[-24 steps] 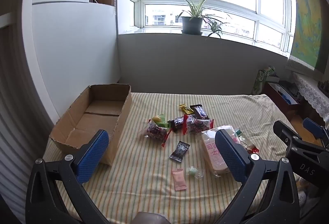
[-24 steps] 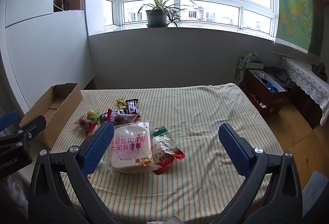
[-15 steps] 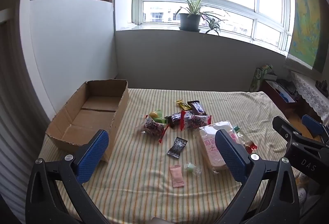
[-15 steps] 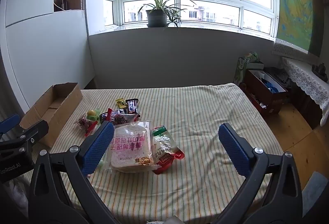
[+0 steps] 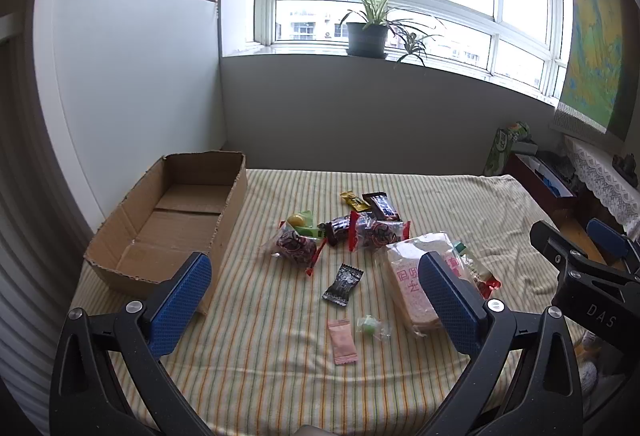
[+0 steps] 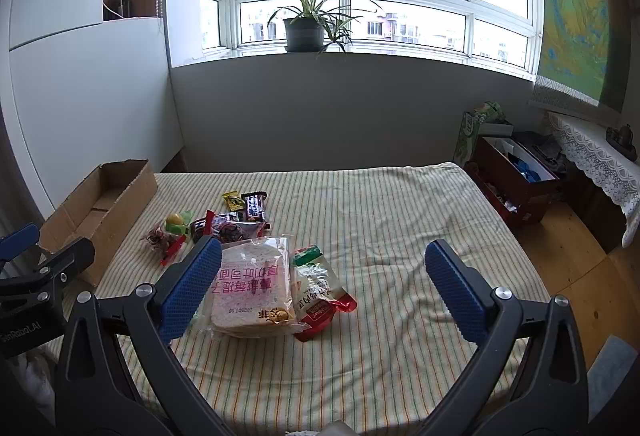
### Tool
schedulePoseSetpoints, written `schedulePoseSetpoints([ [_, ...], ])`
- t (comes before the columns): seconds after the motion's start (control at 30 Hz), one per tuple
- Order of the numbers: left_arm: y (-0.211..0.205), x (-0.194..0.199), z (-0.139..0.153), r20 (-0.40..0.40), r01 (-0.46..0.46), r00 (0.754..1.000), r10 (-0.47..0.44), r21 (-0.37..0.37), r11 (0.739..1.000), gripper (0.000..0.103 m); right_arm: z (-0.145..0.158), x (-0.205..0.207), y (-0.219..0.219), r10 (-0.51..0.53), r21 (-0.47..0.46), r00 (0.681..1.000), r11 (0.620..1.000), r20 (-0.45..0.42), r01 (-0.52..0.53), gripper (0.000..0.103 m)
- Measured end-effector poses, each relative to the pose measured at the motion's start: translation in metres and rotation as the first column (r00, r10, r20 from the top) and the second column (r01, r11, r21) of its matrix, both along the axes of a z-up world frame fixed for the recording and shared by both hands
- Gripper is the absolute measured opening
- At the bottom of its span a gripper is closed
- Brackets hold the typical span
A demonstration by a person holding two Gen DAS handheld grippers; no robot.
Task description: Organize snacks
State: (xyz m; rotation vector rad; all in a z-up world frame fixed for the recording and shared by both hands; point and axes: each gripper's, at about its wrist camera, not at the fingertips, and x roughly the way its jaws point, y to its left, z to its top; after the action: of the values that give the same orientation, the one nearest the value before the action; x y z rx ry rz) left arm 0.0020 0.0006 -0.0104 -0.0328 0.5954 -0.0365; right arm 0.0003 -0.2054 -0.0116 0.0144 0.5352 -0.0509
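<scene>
Much bare striped cloth [image 6: 400, 236] right of snacks [image 6: 256, 276].

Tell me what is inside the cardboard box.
Nothing shows inside the cardboard box: only its bare bottom flaps are visible. The near corner, behind the box's front wall and the left gripper's pad, is hidden. All the snacks lie outside on the striped cloth.

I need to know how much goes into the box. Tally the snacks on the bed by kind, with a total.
Bread bag: 1
Red-and-green pouch: 1
Clear bags with red ends: 2
Bars and small wrapped sweets: 7
Total: 11
</scene>
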Motion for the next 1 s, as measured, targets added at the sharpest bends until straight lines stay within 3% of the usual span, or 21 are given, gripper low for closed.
schedulePoseSetpoints([
  [1.0, -0.0055, 0.0038, -0.0084, -0.018, 0.014, 1.000, -0.014, -0.002, 1.000, 0.102, -0.0019, 0.0023, -0.0011, -0.002, 0.000, 1.000, 1.000, -0.002, 0.002, 0.103],
])
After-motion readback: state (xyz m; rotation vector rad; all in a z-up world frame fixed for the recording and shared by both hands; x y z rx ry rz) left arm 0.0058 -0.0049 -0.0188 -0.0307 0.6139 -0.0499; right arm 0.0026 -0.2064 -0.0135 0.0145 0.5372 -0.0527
